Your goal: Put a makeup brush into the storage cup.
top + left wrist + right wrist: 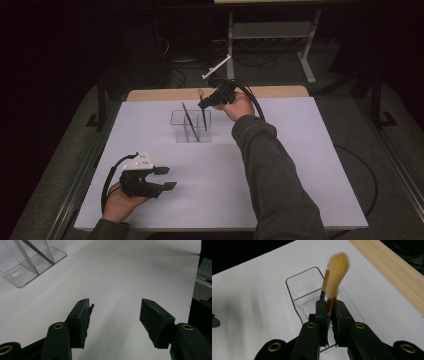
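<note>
Two black fingers [332, 312] pinch a soft-bristled brush [338, 275].

Grey-green sleeves [272, 165], black tools (brass-coloured screws), black cables, white plate [139, 161] atop left tool [166, 178], probably plastic.

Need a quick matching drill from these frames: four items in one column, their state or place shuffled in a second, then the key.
Items
1. left gripper
2. right gripper
3. clear holder
4. wooden strip

States
A. along the far table edge
B. shut on a brush, above the holder
C. open, nothing between its jaws, near the front left
D. stands mid-table with another brush leaning inside

Pairs: 1-C, 2-B, 3-D, 4-A
</note>
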Available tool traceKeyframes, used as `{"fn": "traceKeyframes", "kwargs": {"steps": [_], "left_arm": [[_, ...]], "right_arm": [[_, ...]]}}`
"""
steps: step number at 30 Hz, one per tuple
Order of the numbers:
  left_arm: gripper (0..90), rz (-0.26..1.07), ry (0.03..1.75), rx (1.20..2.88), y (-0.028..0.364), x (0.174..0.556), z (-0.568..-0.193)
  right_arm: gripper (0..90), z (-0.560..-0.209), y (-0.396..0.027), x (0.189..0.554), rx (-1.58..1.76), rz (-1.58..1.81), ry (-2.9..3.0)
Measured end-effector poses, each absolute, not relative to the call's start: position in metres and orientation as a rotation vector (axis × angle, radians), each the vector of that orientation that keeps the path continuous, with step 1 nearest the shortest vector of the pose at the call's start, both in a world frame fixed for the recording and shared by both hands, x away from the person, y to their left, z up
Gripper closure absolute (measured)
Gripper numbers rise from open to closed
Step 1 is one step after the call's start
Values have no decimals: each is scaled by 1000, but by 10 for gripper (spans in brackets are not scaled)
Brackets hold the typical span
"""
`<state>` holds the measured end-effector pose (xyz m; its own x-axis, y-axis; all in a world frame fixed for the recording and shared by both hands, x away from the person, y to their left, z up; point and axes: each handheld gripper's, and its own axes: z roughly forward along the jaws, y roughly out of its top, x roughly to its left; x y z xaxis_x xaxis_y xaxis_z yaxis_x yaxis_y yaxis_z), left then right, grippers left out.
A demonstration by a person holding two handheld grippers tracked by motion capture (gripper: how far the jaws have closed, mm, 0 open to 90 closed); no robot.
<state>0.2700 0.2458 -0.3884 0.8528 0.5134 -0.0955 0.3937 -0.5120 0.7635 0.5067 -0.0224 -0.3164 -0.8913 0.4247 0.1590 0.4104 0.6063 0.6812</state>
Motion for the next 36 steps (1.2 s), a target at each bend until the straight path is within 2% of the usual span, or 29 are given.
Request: {"fn": "traceKeyframes", "kwargs": {"steps": [36], "left_arm": [[410,188,635,2183,244,270,-389]], "right_arm": [[819,-346,-23,499,766,1164,2825]]}}
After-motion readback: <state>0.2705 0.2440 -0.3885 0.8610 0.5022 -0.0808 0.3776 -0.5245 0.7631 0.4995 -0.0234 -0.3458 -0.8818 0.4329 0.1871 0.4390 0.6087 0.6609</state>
